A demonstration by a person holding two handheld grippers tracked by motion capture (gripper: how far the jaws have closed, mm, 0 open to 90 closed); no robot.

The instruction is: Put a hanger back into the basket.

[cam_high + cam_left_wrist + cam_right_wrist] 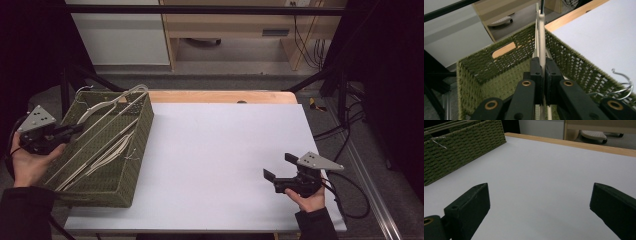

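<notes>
The left gripper (541,75) is clamped on a wooden hanger (541,32) inside the green basket (135,150) at the table's left edge, so lifting it clear comes next, likely toward the right gripper (281,167), waiting open near the front right corner.

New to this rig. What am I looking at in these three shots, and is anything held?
No robot arm here: a person holds a two-jaw tool in each hand. The high view looks down on the table from above the person's side. The other two pictures come from cameras riding on each tool, looking along its black jaws.

On the table's left sits a green woven basket holding pale wooden hangers with wire hooks. The left tool reaches into the basket and is shut on one wooden hanger, its jaws pressed against the hanger's pale bar. The right tool rests near the table's right edge, jaws wide open, nothing between them.
</notes>
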